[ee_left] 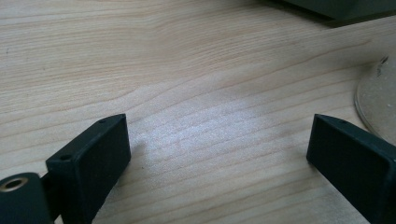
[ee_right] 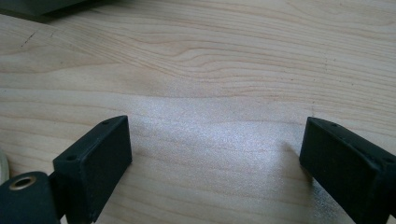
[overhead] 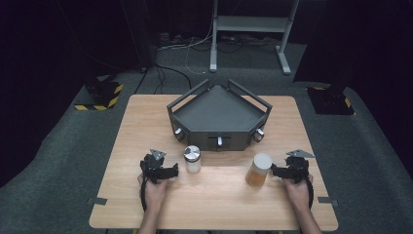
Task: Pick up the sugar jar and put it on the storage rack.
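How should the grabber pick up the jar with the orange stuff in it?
Grip the orange jar around its straight round side, below the white lid. It stands upright just left of the right gripper, whose jaws are open, so that gripper would probably best slide in sideways from the right.

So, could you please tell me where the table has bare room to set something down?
The near strip of the table between the two forearms is bare, and so are the side margins beside the grey tray. It is crowded just before the tray, around the two jars.
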Available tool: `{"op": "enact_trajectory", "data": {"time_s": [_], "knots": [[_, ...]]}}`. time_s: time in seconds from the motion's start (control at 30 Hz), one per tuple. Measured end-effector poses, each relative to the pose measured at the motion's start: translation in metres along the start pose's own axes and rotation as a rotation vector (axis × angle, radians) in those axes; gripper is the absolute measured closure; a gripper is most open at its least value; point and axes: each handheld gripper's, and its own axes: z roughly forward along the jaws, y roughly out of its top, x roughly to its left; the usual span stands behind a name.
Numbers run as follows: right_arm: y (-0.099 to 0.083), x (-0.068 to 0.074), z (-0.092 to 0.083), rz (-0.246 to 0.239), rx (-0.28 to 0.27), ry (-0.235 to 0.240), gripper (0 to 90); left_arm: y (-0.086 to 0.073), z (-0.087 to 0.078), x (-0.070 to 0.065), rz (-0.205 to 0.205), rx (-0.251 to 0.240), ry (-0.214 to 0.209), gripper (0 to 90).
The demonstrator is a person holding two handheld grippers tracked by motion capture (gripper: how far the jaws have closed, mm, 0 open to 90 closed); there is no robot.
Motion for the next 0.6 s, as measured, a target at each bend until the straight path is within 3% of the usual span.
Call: {"op": "enact_trajectory", "data": {"time_s": [0.37,0.6], "knots": [[0.0000,-0.0001,0.0000,-0.001,0.000,0.000,8.6,0.0006,0.0001,0.0006,0.002,0.003,-0.005,5.6],[0.0000,0.0000,0.0000,-0.001,0.000,0.000,8.6,0.0018,0.0001,0.0034,0.023,0.015,-0.029,1.3]]}}
